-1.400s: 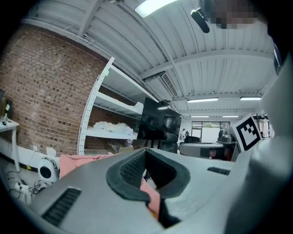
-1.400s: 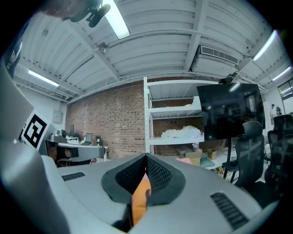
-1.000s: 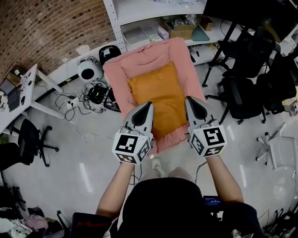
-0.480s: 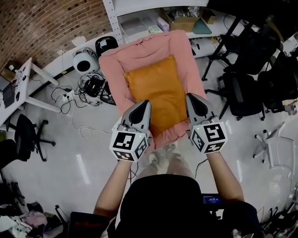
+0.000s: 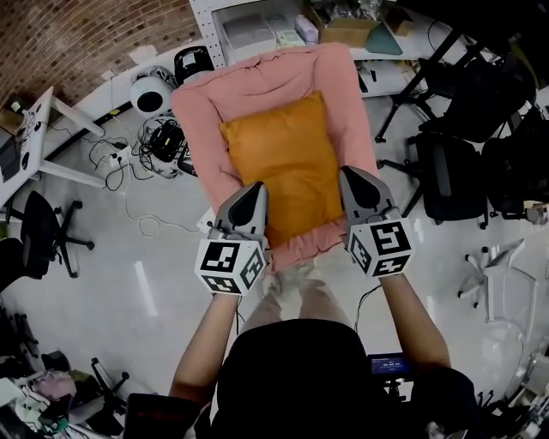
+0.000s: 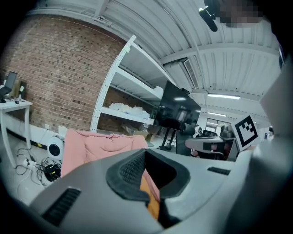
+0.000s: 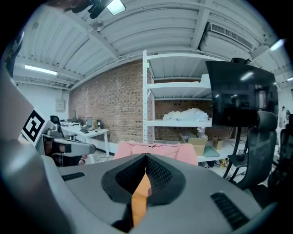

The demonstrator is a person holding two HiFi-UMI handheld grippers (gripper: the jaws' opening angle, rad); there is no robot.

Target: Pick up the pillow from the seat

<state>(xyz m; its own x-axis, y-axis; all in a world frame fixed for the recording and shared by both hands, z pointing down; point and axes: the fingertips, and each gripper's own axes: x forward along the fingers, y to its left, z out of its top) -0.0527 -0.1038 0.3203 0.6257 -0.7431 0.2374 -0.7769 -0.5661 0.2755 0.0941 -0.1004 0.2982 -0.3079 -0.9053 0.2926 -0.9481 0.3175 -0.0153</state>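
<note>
An orange pillow (image 5: pixel 283 159) lies flat on a pink padded seat (image 5: pixel 206 94) in the head view. My left gripper (image 5: pixel 255 190) hovers over the seat's near left edge, just left of the pillow, shut and empty. My right gripper (image 5: pixel 350 177) hangs by the pillow's near right corner, shut too, with nothing in it. In the left gripper view the left gripper (image 6: pixel 145 153) has its jaws together, and a strip of the pillow (image 6: pixel 153 206) shows below them with the seat (image 6: pixel 100 144) behind. The right gripper view shows the right gripper (image 7: pixel 146 158) the same way: pillow (image 7: pixel 139 201) under shut jaws, seat (image 7: pixel 155 148) beyond.
A white shelf unit (image 5: pixel 257 26) stands right behind the seat. Black office chairs (image 5: pixel 450 176) crowd the right side. On the floor to the left lie a round white device (image 5: pixel 147 94) and tangled cables (image 5: pixel 163 141). A white desk (image 5: pixel 39 129) stands at far left.
The person has stepped closer to the seat, so both grippers now reach further over its near edge beside the pillow. Both have stayed shut.
</note>
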